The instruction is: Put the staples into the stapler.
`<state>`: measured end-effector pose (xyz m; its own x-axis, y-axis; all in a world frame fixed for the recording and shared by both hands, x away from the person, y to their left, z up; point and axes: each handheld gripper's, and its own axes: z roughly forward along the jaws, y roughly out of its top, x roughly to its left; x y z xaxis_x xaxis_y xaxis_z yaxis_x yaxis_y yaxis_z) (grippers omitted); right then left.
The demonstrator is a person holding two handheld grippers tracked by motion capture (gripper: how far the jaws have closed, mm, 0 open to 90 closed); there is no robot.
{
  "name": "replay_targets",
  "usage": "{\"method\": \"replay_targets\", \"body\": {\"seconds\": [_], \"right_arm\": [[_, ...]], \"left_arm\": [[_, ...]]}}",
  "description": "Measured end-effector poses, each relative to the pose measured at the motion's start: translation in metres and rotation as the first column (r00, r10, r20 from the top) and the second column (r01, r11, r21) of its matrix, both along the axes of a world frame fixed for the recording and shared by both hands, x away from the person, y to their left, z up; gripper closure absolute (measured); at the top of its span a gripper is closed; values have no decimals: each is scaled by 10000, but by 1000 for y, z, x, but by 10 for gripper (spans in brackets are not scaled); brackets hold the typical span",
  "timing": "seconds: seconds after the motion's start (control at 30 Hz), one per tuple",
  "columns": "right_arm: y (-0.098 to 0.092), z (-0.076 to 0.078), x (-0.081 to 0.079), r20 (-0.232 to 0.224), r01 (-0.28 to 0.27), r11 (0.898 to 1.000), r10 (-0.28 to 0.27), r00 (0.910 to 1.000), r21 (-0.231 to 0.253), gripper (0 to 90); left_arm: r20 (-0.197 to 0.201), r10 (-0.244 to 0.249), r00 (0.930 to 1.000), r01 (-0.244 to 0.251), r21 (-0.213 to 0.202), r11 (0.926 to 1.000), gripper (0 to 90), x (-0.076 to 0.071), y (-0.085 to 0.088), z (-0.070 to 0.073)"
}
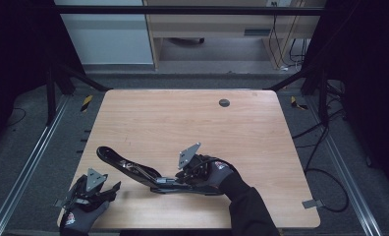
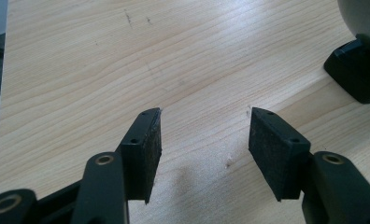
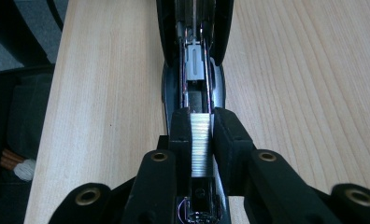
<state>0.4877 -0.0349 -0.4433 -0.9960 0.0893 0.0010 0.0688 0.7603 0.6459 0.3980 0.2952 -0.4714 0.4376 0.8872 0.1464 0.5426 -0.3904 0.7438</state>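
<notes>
Where claw (image 3: 202,135) grips: staples (image 3: 202,142).

A pale wooden table (image 1: 192,118) is filling the middle of the high view, with a small dark round disc (image 1: 224,103) lying near its upper right edge. Black cables (image 1: 325,167) are trailing across the grey floor (image 1: 40,162) at the right, and a light wooden cabinet (image 1: 207,24) is standing along the top of the frame.

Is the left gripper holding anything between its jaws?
No, in the left gripper view the left gripper has its jaws apart with only bare table between them.
</notes>
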Motion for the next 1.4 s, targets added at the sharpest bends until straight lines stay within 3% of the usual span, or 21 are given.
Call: {"method": "replay_targets", "body": {"seconds": [0.43, 0.7, 0.83, 0.97, 1.1, 1.2, 1.23, 1.27, 1.3, 1.33, 1.37, 1.4], "right_arm": [[0, -1, 0, -80, 86, 10000, -86, 9999, -11, 774], [-2, 3, -1, 37, 457, 9988, -458, 9989, 193, 709], [-6, 8, -2, 88, 913, 9947, -918, 9957, 463, 719], [-15, 10, -3, 40, 1951, 9750, -1966, 9805, 1059, 714], [-21, 12, -4, 177, 2401, 9635, -2438, 9697, 1185, 701], [-29, 15, -5, 209, 3079, 9391, -3145, 9490, 1525, 677], [-31, 17, -6, 191, 3354, 9281, -3427, 9392, 1619, 659], [-38, 18, -8, 243, 3699, 9101, -3807, 9244, 1868, 648], [-38, 18, -8, 243, 3699, 9101, -3807, 9244, 1868, 648], [-45, 18, -10, 296, 4084, 8924, -4212, 9065, 1920, 647], [-45, 18, -10, 296, 4084, 8924, -4212, 9065, 1920, 647], [-53, 19, -12, 381, 4367, 8785, -4515, 8914, 1934, 641]], "left_arm": [[-14, 22, 10000, -22, -39, 10000, 438, 0, 0, 0], [11, 30, 10000, -30, -77, 10000, 436, -1, 0, 1], [47, 11, 10000, -11, -132, 9999, 436, -1, 0, 1], [162, -24, 9999, 28, -236, 9997, 434, -2, -1, 3], [248, -60, 9997, 69, -385, 9992, 433, -3, -1, 4], [305, -132, 9994, 146, -448, 9989, 432, -4, -1, 5], [312, -154, 9994, 170, -493, 9986, 432, -4, -2, 5], [326, -202, 9993, 222, -619, 9978, 428, -4, -1, 6], [326, -202, 9993, 222, -619, 9978, 427, -4, -1, 6], [368, -246, 9990, 271, -671, 9974, 426, -5, -1, 7], [368, -246, 9990, 271, -671, 9974, 426, -5, -1, 7], [411, -295, 9987, 324, -703, 9970, 424, -5, -2, 8]]}}
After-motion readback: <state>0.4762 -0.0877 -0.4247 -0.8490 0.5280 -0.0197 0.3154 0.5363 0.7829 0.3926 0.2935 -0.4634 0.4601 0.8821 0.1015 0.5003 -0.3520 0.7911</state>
